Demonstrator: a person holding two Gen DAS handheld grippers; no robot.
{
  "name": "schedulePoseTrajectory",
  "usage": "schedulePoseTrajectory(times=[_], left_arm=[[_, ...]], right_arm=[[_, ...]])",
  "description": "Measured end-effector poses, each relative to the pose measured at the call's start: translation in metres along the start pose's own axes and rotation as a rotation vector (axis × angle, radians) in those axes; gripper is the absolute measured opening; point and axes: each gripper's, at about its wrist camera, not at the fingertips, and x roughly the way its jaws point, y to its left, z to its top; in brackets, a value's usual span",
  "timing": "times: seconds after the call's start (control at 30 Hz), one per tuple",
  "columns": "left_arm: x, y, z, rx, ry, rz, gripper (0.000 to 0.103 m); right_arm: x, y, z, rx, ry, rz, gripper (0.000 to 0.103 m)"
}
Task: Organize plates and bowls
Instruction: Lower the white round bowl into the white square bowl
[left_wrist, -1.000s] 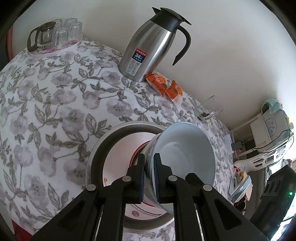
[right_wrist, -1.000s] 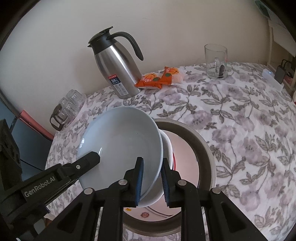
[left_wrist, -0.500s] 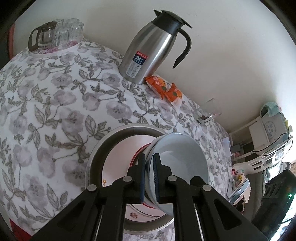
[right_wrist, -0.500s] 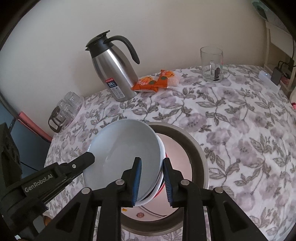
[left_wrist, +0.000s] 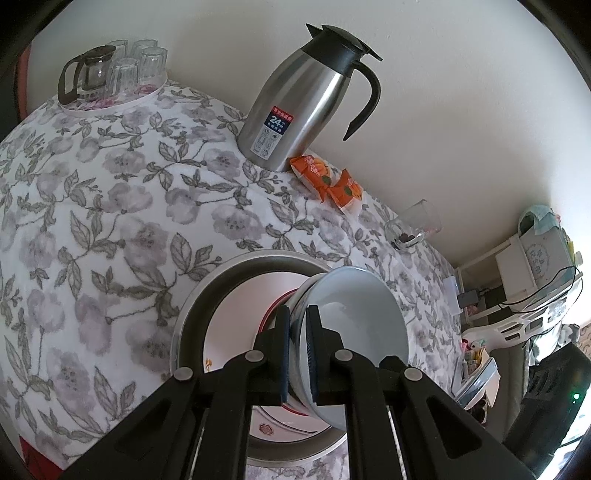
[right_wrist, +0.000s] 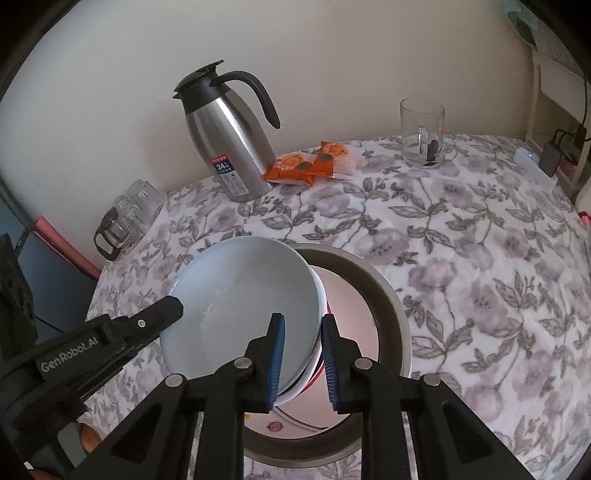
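Note:
A pale grey-blue bowl (left_wrist: 362, 317) is nested in a white bowl (right_wrist: 318, 291), and both are tilted over a steel basin (left_wrist: 192, 314). A white plate with a red rim (right_wrist: 351, 306) lies in the basin. My left gripper (left_wrist: 298, 314) is shut on the bowls' left rim, and one of its fingers (right_wrist: 159, 314) shows in the right wrist view. My right gripper (right_wrist: 301, 321) straddles the near right rim. Its jaws are closing, with one pad inside the grey-blue bowl and the other against the outer white wall.
On the floral tablecloth, a steel thermos jug (left_wrist: 295, 107) stands at the wall with orange snack packets (left_wrist: 325, 181) beside it. A glass mug (right_wrist: 423, 129) is at the far right. A tray of glasses and a glass teapot (left_wrist: 110, 70) is at the far left, and chargers (right_wrist: 550, 158) sit at the right edge.
The stacked bowls look smaller and lower over the basin than a second ago. The right jaws widened a little halfway through, then narrowed again on the rim.

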Motion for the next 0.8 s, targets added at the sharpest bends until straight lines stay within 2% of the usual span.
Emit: schedulePoseTrajectory(times=[0.13,0.27,0.47,0.8], left_arm=[[0.0016,0.0013,0.0,-0.005,0.006,-0.002,0.008],[0.0046,0.0033,-0.0011,-0.019,0.02,-0.002,0.008],[-0.0031,-0.0025,-0.0018,0.004,-0.01,0.0,0.008],[0.0001,-0.0002,-0.002,-0.004,-0.002,-0.001,0.008]], right_arm=[[-0.0027,-0.0051,0.0014,0.031,-0.004,0.028,0.022],[-0.0069,-0.0003,0.0028,0.01,-0.024,0.014,0.022],[0.001,-0.0028,0.0006,0.017,0.004,0.018,0.022],[-0.0018,-0.0023,0.0013,0.015,-0.005,0.016,0.022]])
